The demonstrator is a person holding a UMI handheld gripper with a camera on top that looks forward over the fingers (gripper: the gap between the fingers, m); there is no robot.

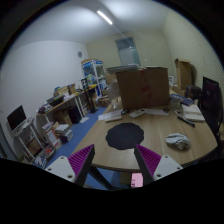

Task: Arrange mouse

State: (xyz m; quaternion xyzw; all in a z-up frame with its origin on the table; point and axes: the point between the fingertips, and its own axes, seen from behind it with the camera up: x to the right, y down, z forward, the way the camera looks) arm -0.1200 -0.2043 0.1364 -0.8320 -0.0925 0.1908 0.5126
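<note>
The hand-held gripper (112,165) hangs above the tabletop (150,128) with its fingers apart and nothing between them. The mouse (177,141) lies well off to the right, clear of the round dark mat (125,135) just ahead of the fingers. The task looks unstarted: the mouse remains ungrasped and, probably, belongs on the mat.

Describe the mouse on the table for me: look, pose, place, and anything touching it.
The mouse is a small, light grey, rounded thing lying flat on the wooden table. It sits beyond the gripper fingers and off to their right, also to the right of the round dark mat, not on it. Nothing but the table appears to touch it. Buttons, wheel or a cable are too small to tell. The fingers are open and hold nothing.
</note>
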